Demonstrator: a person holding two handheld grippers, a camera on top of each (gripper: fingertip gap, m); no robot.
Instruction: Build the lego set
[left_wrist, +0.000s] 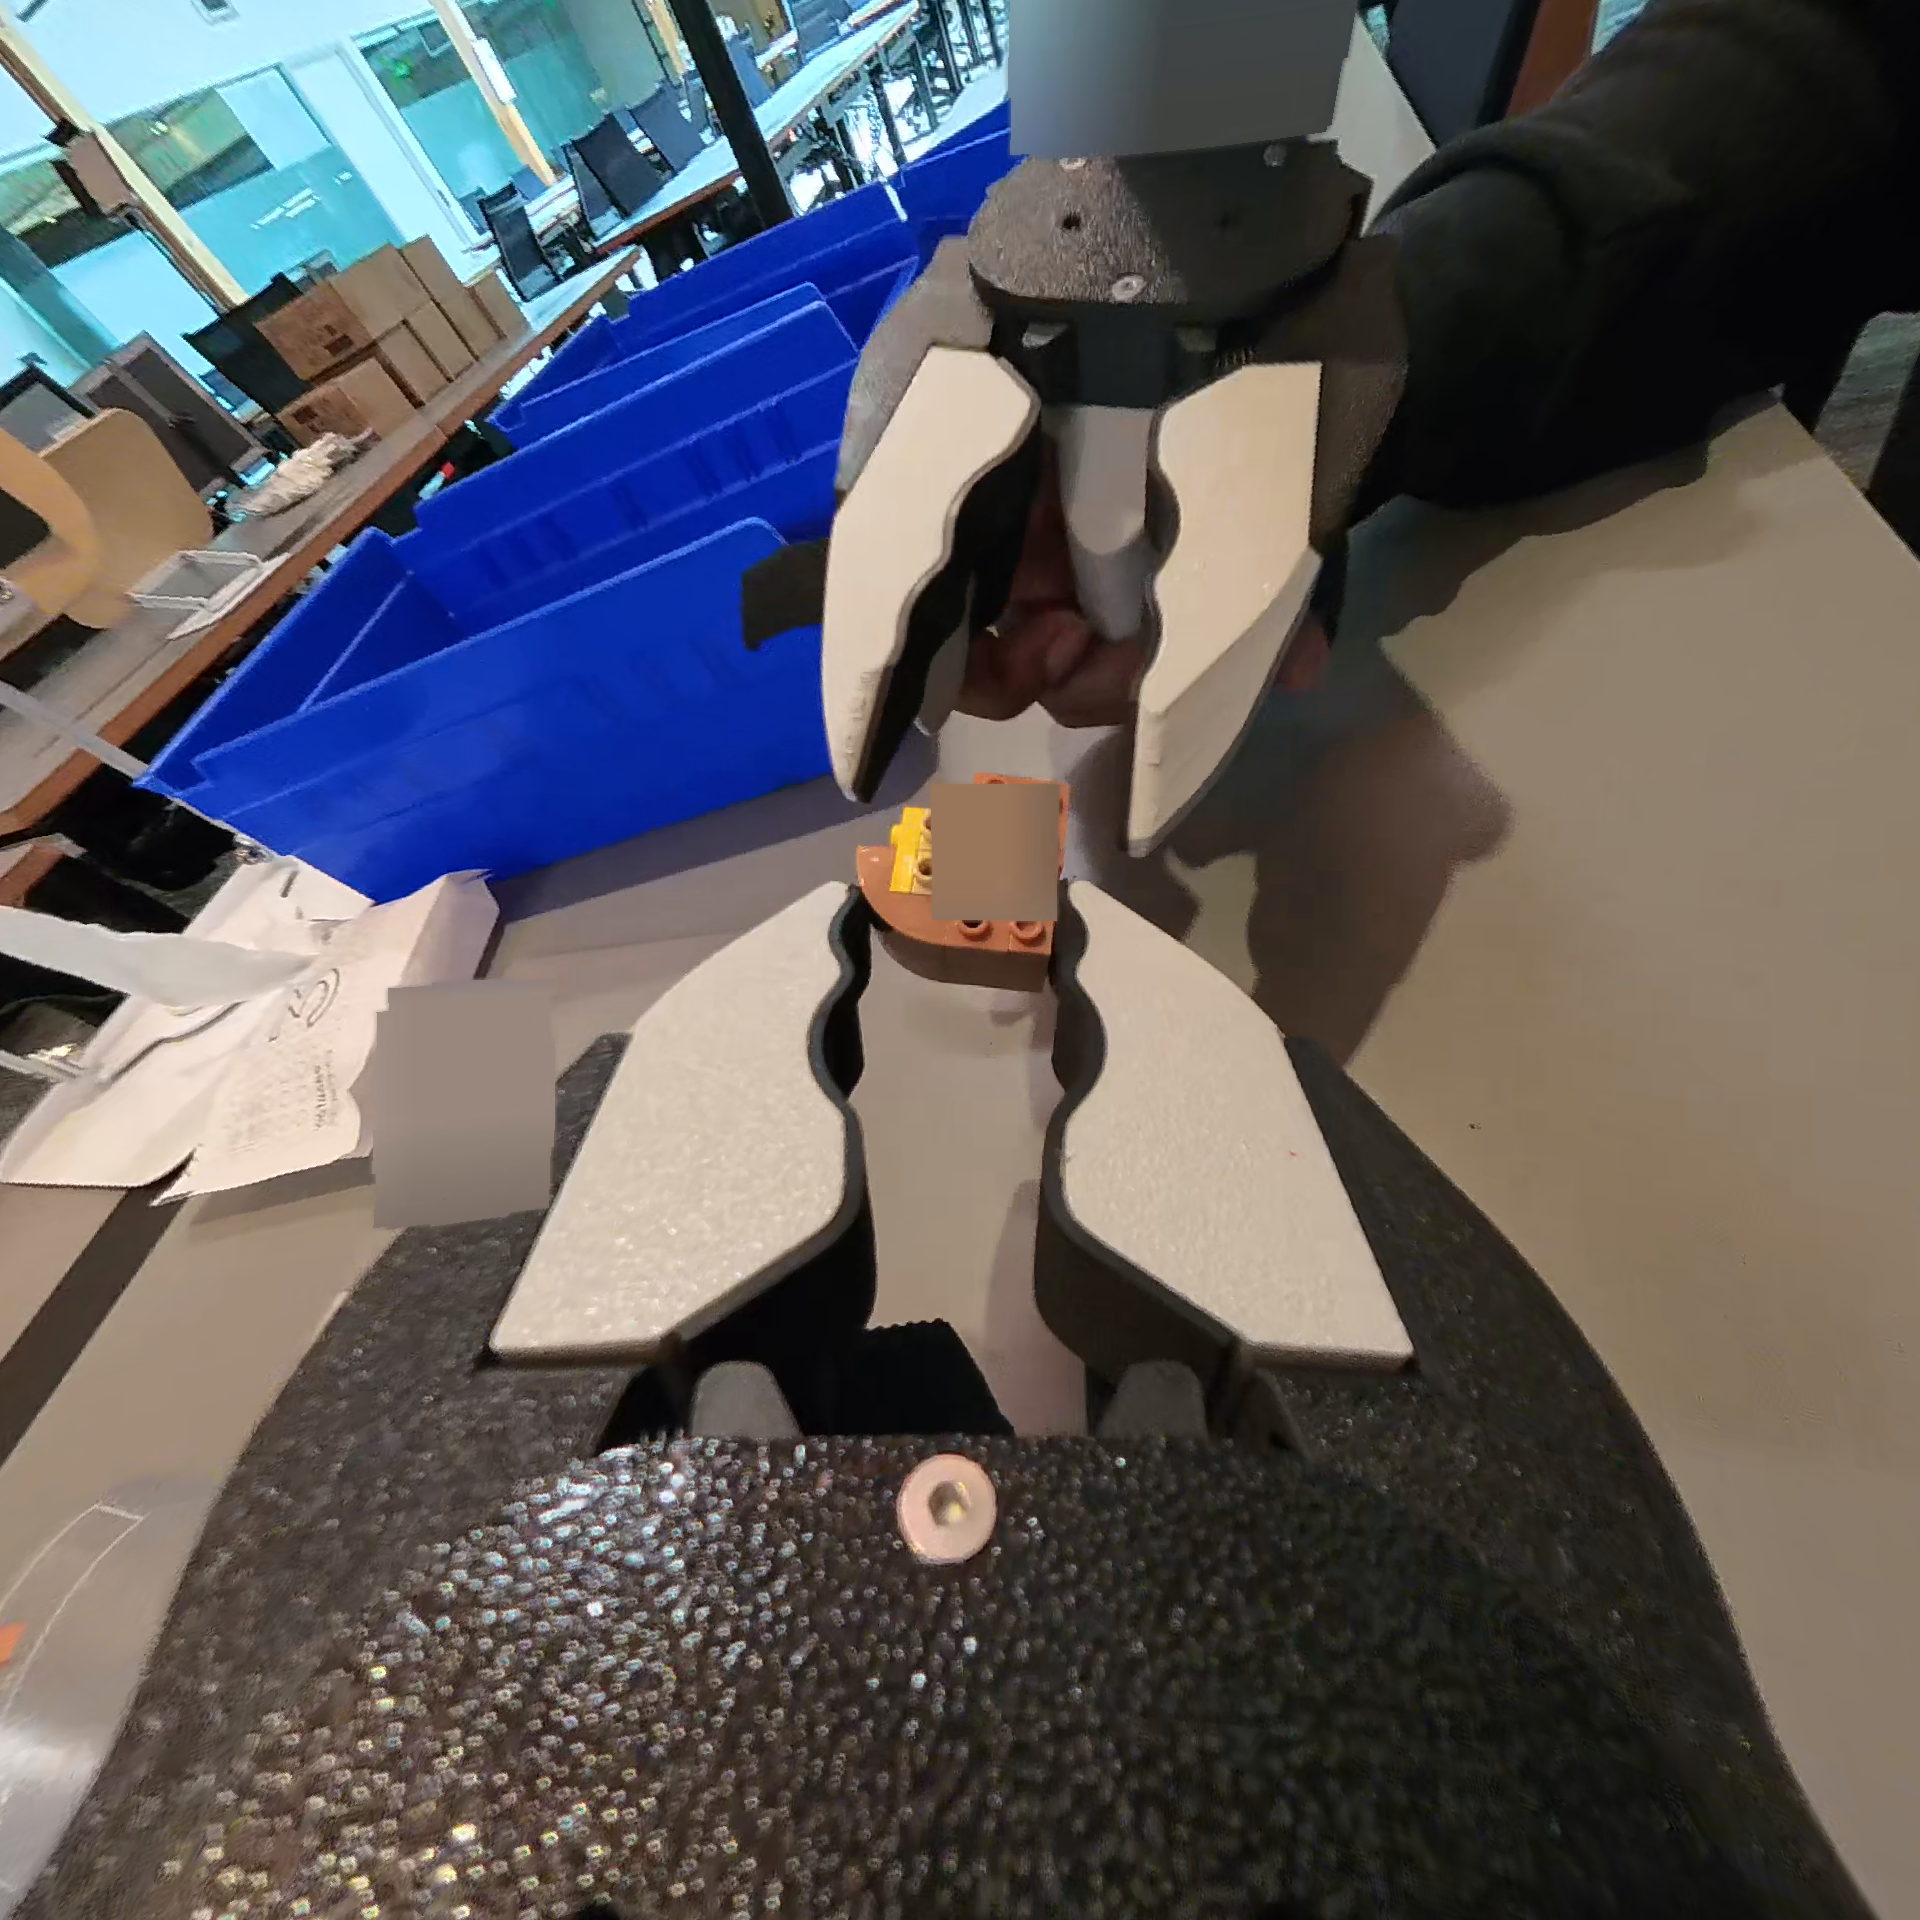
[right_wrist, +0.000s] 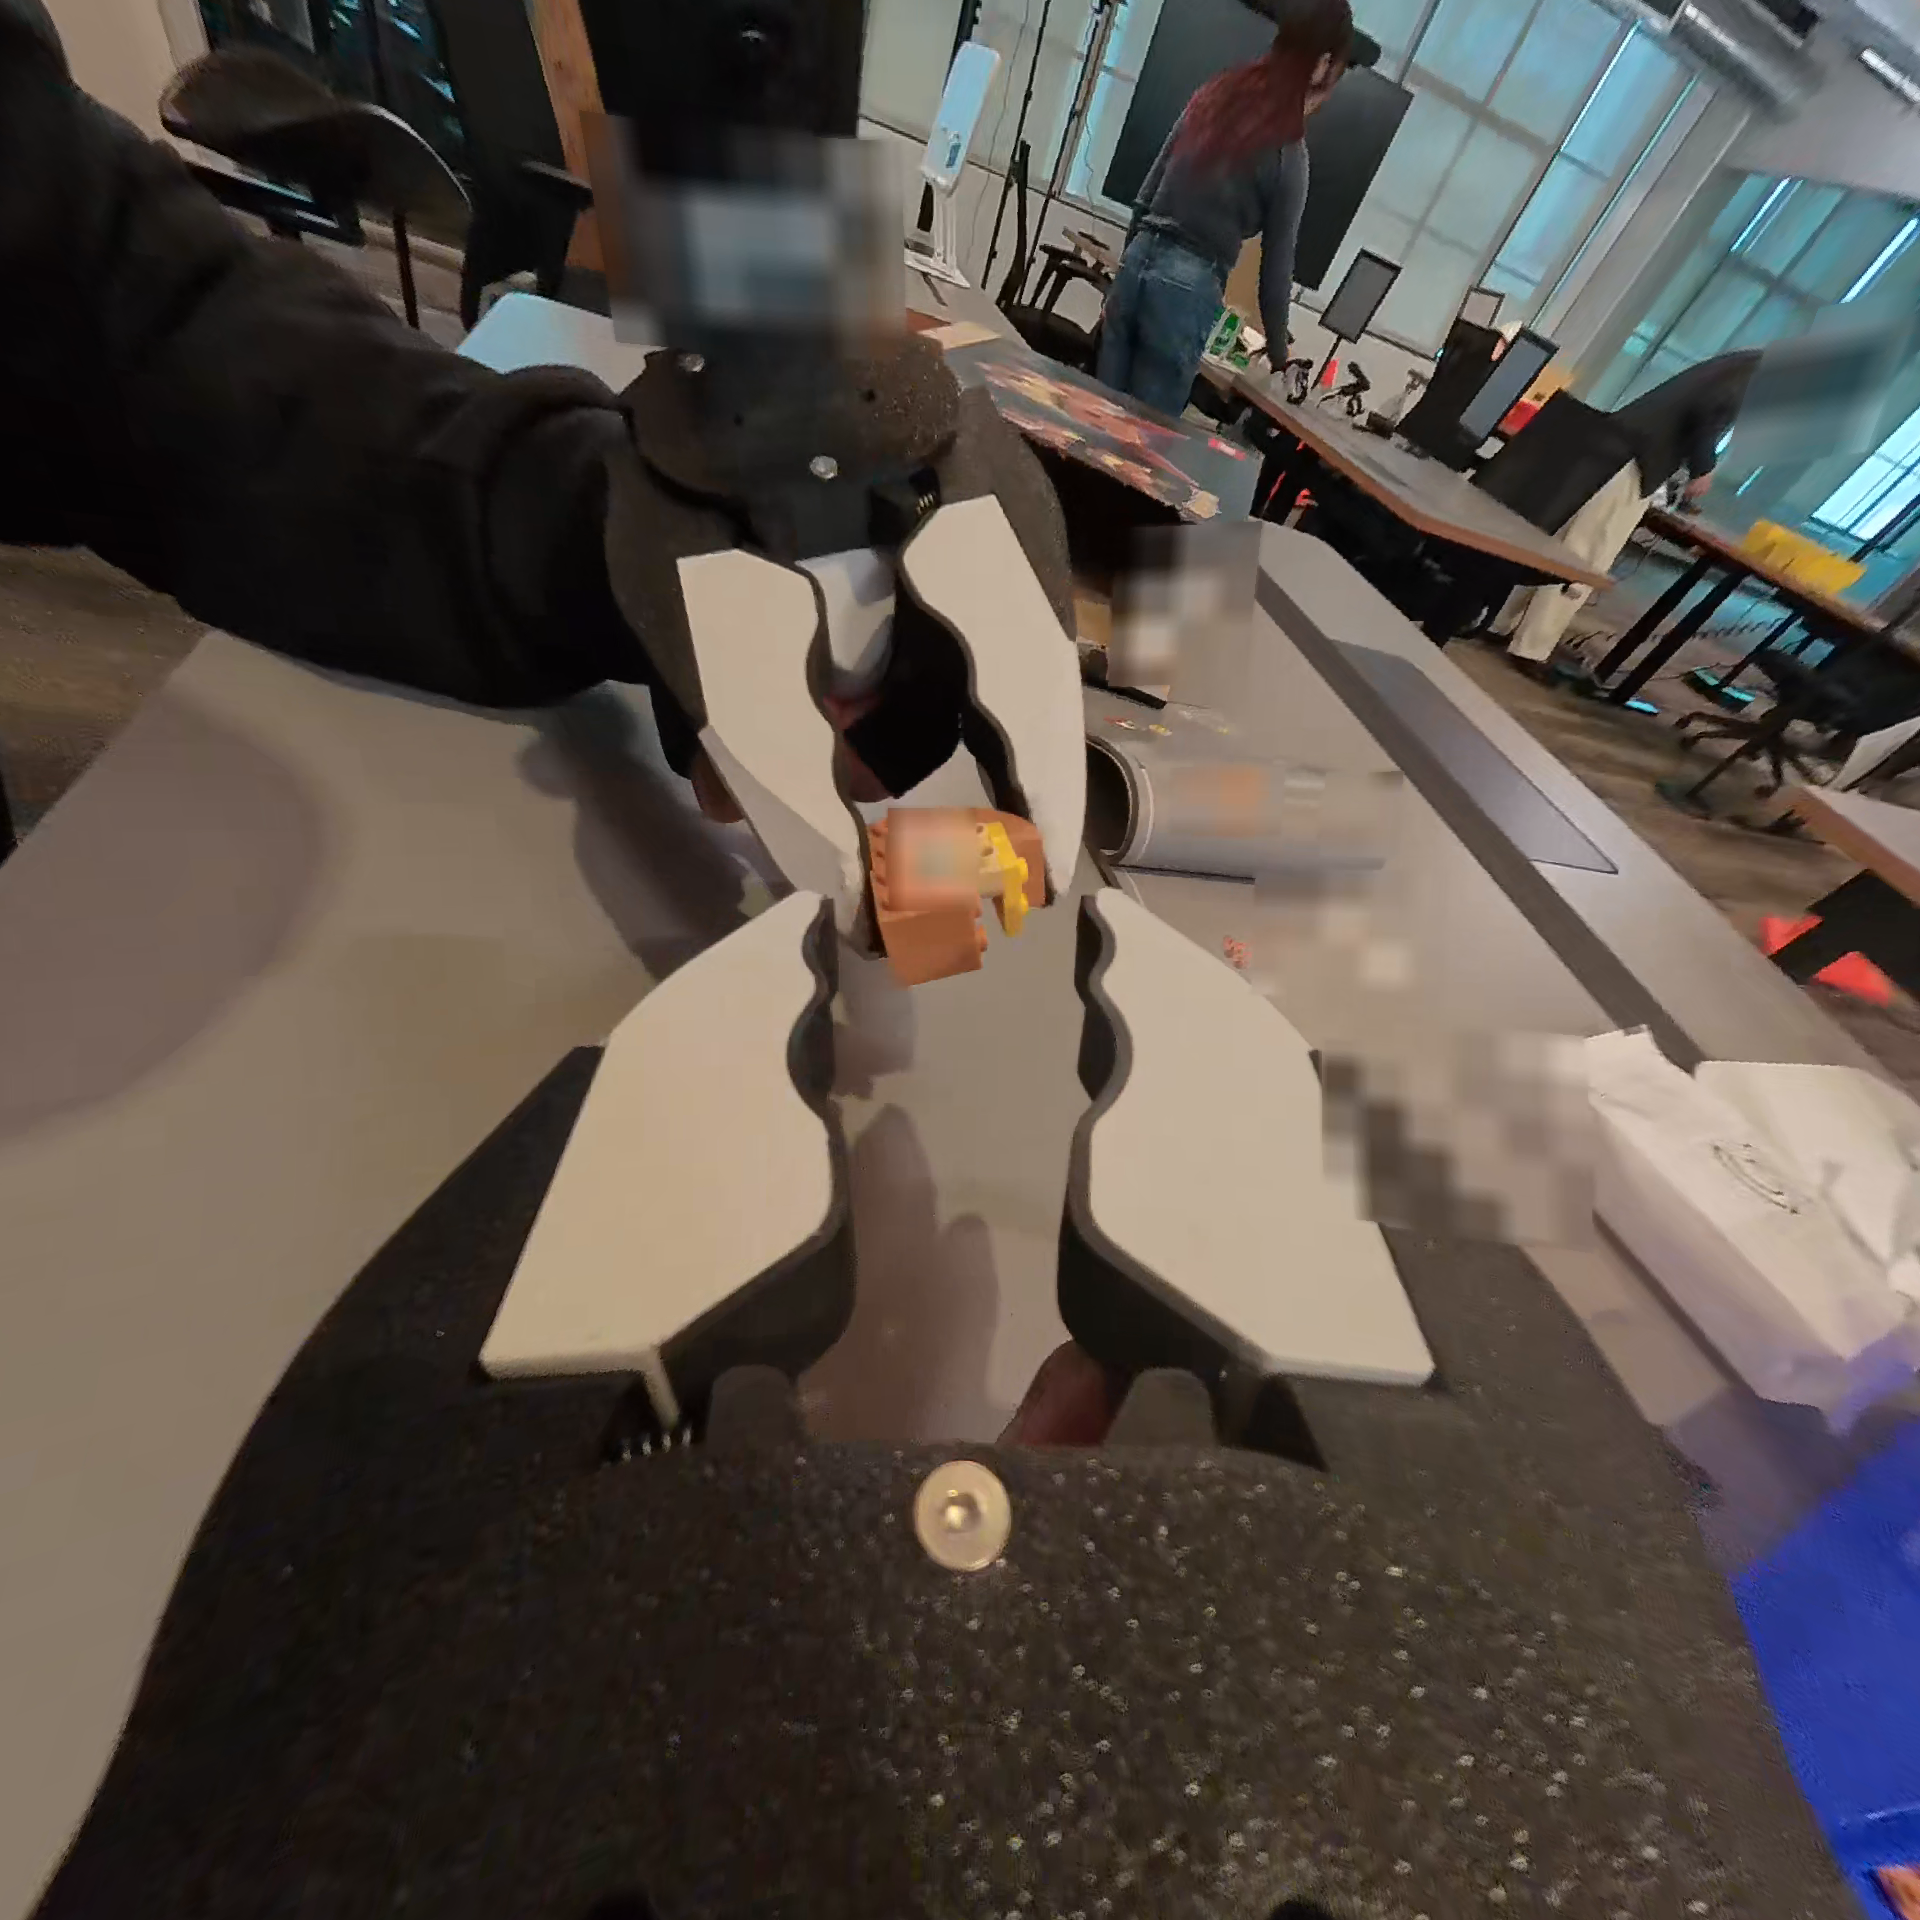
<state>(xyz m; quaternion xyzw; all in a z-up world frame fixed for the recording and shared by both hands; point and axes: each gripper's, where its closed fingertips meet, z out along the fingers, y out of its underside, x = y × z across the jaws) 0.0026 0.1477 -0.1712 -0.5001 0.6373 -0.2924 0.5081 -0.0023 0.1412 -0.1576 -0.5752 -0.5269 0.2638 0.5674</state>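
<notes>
Left tool (left_wrist: 961, 935): in the left wrist view we find its jaws narrowed onto a brown brick assembly (left_wrist: 971, 951), fingertips pressed on both flanks. The assembly carries a small yellow piece (left_wrist: 907, 852) on its upper left. Studs face up and its long axis runs away from this camera, toward the right tool (left_wrist: 992, 821), whose fingers (left_wrist: 904, 582) hang spread above the far end, touching nothing. We judge the level, raised hold keeps the studded top reachable from above. Blue bins (left_wrist: 582, 665) stand to the left on the grey surface (left_wrist: 1610, 935), with white paper (left_wrist: 208, 1039) nearer.

Right tool (right_wrist: 956, 914): in the right wrist view we find it wide and bare. The assembly (right_wrist: 935, 925) sits just beyond its tips, pinched by the left tool (right_wrist: 951, 862), yellow piece (right_wrist: 1008, 868) to the right. White paper (right_wrist: 1766, 1195) lies far right.
</notes>
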